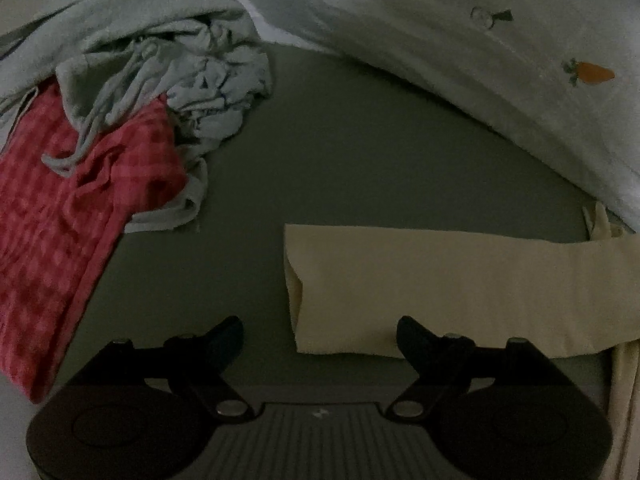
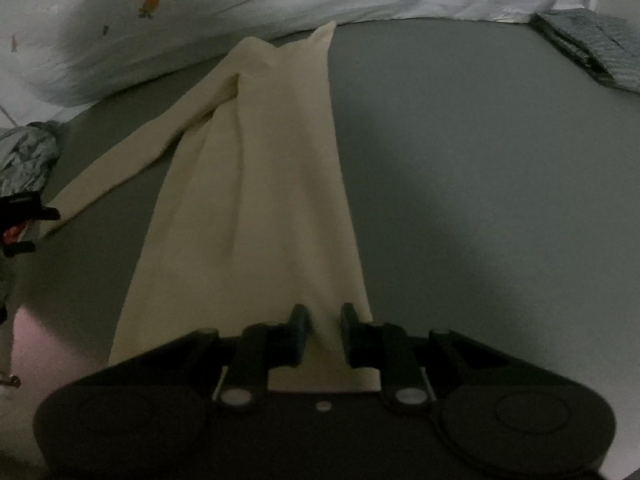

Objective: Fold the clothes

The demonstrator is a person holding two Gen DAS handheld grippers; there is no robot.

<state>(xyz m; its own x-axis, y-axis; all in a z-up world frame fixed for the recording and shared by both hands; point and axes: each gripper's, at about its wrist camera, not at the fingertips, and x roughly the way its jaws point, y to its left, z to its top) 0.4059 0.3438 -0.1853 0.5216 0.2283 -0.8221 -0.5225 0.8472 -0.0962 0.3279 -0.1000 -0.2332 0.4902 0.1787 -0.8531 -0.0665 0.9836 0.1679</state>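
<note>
A cream long-sleeved garment (image 1: pixel 440 288) lies flat on the grey-green sheet (image 1: pixel 340 140), folded into a long strip. My left gripper (image 1: pixel 320 332) is open wide just above the strip's near corner, one finger over the cloth and the other over bare sheet. In the right wrist view the same cream garment (image 2: pixel 272 184) stretches away from me, one sleeve (image 2: pixel 132 156) angling left. My right gripper (image 2: pixel 325 314) hovers at its near end, its jaws a narrow gap apart with flat cloth showing between them and nothing pinched.
A heap of clothes sits at the left: a red checked garment (image 1: pixel 60 220), a grey garment (image 1: pixel 140 60) with drawstrings, and a crumpled pale cloth (image 1: pixel 224 92). A white duvet (image 1: pixel 520 80) with carrot prints borders the far side. A folded grey item (image 2: pixel 592 44) lies far right.
</note>
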